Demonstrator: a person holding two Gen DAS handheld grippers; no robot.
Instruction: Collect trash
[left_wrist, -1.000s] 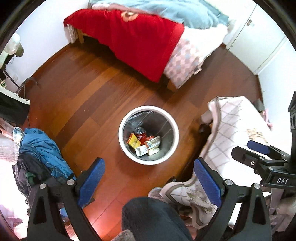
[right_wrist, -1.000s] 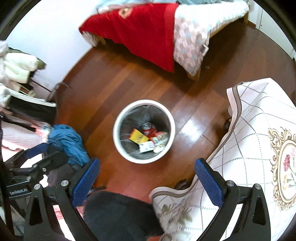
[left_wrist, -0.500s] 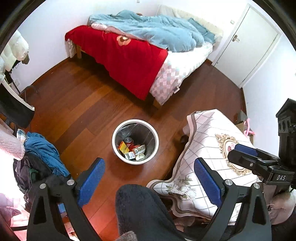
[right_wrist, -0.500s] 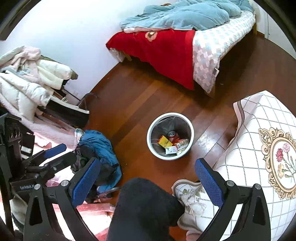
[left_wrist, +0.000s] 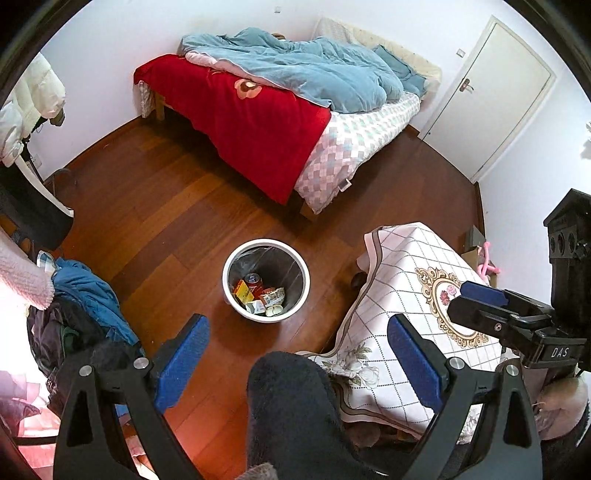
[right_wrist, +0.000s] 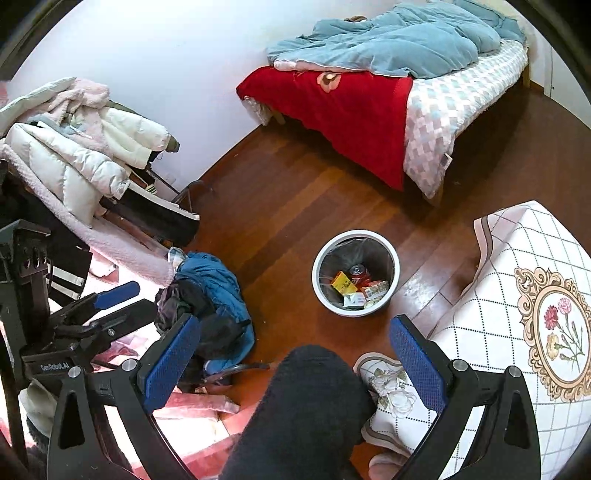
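A white round trash bin (left_wrist: 232, 258) with a dark liner stands on the wooden floor; it also shows in the right wrist view (right_wrist: 321, 258). Inside lie a red can (left_wrist: 253, 279), a yellow packet (left_wrist: 242, 290) and white wrappers (left_wrist: 258, 306). My left gripper (left_wrist: 299, 365) is open and empty, high above the floor, nearer me than the bin. My right gripper (right_wrist: 295, 365) is open and empty, also high and back from the bin. Each gripper shows at the edge of the other's view.
A bed (left_wrist: 258, 107) with red and blue covers stands at the back. A table with a white patterned cloth (left_wrist: 406, 295) is right of the bin. A pile of clothes (right_wrist: 210, 291) lies left. Jackets (right_wrist: 74, 147) hang at the left wall. A door (left_wrist: 491, 96) is far right.
Both grippers have risen and pulled back from the bin, which now looks smaller and farther. More of the room, bed and table has come into view.
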